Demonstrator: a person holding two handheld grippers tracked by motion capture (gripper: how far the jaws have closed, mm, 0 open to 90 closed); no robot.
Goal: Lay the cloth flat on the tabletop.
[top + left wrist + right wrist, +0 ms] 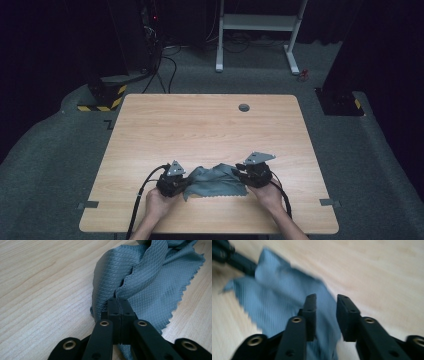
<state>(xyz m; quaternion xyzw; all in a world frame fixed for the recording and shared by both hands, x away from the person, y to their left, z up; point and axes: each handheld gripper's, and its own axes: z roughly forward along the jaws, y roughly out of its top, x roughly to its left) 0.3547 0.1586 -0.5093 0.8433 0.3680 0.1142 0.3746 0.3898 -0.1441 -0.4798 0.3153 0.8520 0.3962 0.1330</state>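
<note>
A crumpled grey-blue cloth (215, 181) with a zigzag edge lies near the front edge of the wooden table (200, 125), between my two grippers. My left gripper (187, 185) is at the cloth's left side. In the left gripper view its jaws (119, 301) are pressed together on a fold of the cloth (140, 277). My right gripper (240, 176) is at the cloth's right end. In the right gripper view, which is blurred, its jaws (326, 298) stand apart over the cloth (279, 297) and nothing is pinched between them. The left gripper (234, 257) appears at that view's top left.
A round grommet hole (244, 107) sits near the table's far edge. Beyond the table are a white desk frame (260, 22), a dark stand with a yellow-black striped base (102, 97) and cables on the grey carpet. Bare tabletop stretches beyond the cloth.
</note>
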